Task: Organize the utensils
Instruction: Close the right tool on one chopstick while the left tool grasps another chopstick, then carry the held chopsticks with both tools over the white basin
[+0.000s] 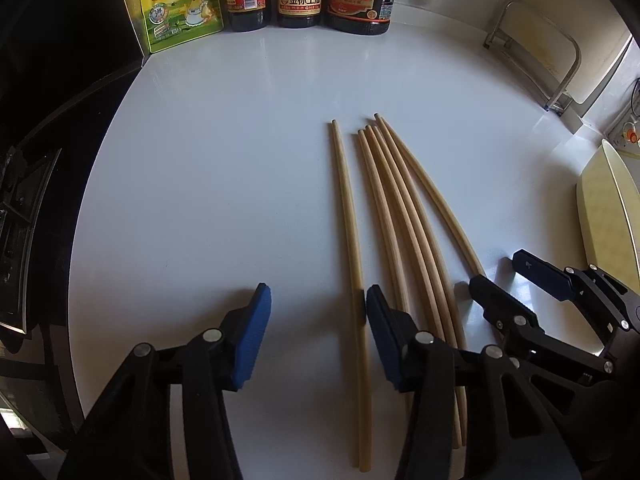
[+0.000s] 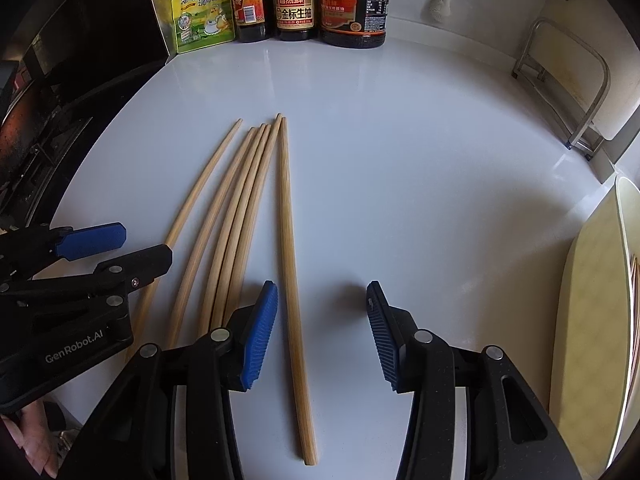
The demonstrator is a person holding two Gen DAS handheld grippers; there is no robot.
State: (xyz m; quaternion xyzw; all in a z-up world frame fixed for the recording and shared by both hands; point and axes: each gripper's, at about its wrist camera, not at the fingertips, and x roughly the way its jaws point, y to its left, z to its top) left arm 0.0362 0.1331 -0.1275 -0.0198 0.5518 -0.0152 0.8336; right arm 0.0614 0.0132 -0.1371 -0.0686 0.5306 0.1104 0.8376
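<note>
Six chopsticks (right view; left blocks some).

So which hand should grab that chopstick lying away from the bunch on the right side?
Probably the right gripper: the lone wooden chopstick already lies between its open blue-padded fingers. The left gripper sits at the bunch's far side.

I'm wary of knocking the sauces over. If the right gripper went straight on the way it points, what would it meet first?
Probably nothing soon: ahead of the right gripper lies bare white counter. Farther on stands the red-capped dark sauce jug, though depth is unclear.
</note>
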